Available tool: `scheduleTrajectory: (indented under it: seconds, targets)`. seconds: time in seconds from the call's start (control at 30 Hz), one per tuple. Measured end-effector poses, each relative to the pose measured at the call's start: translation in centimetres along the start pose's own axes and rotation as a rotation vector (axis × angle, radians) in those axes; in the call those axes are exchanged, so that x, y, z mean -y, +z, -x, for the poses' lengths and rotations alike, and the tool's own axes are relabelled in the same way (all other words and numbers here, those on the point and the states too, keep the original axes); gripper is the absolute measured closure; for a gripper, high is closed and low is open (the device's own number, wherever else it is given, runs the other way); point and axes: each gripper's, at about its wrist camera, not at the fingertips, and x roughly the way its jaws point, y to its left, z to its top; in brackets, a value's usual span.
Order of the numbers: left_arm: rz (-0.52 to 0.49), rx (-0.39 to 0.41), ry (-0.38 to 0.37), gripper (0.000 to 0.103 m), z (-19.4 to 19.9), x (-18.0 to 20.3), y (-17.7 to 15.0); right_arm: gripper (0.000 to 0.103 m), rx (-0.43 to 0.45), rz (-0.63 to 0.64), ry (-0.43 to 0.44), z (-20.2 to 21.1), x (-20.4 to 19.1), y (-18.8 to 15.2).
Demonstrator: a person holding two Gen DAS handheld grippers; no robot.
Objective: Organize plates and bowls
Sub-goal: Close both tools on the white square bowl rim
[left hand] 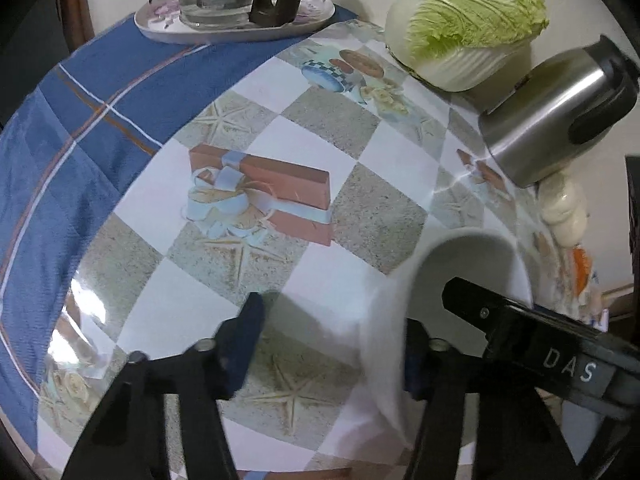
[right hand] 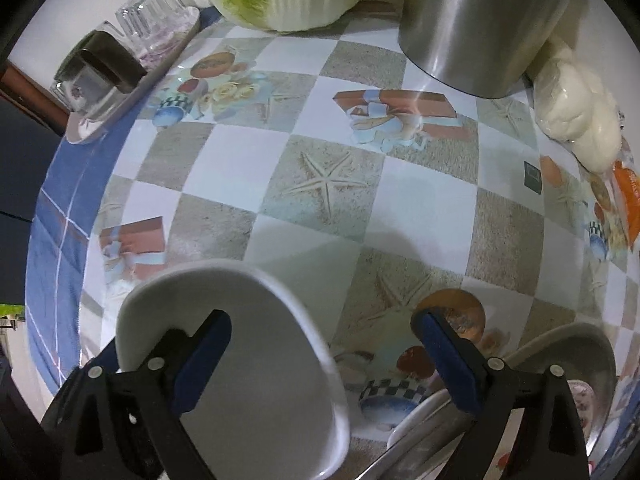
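Near the front of the patterned table point(right hand: 332, 184), the right gripper point(right hand: 320, 360) stands wide open with one finger inside a white bowl point(right hand: 248, 344), not pinching it. The left gripper point(left hand: 332, 344) has the bowl's wall between its half-open jaws; whether they press it I cannot tell. Farther back stand a steel jug point(left hand: 556, 120) and a cabbage point(left hand: 468, 24).

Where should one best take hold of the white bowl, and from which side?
Probably the thin side wall of the white bowl, from above, one finger inside and one outside. Its mouth opens upward, and the round body looks too wide to clasp whole.
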Motion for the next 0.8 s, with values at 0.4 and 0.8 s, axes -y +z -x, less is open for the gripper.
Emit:
scheduleTrajectory:
  seconds: [0.4,0.8]
  targets:
    - [0.091,0.002,-0.028,0.067,1.8,-3.7,0.3,0.014,0.060,-0.018,0.070,2.4,-1.5,-2.3]
    - [0.153,-0.010,-0.050,0.069,2.2,-6.1,0.6,0.050,0.093,0.046,0.043,1.2,-4.9,-5.6]
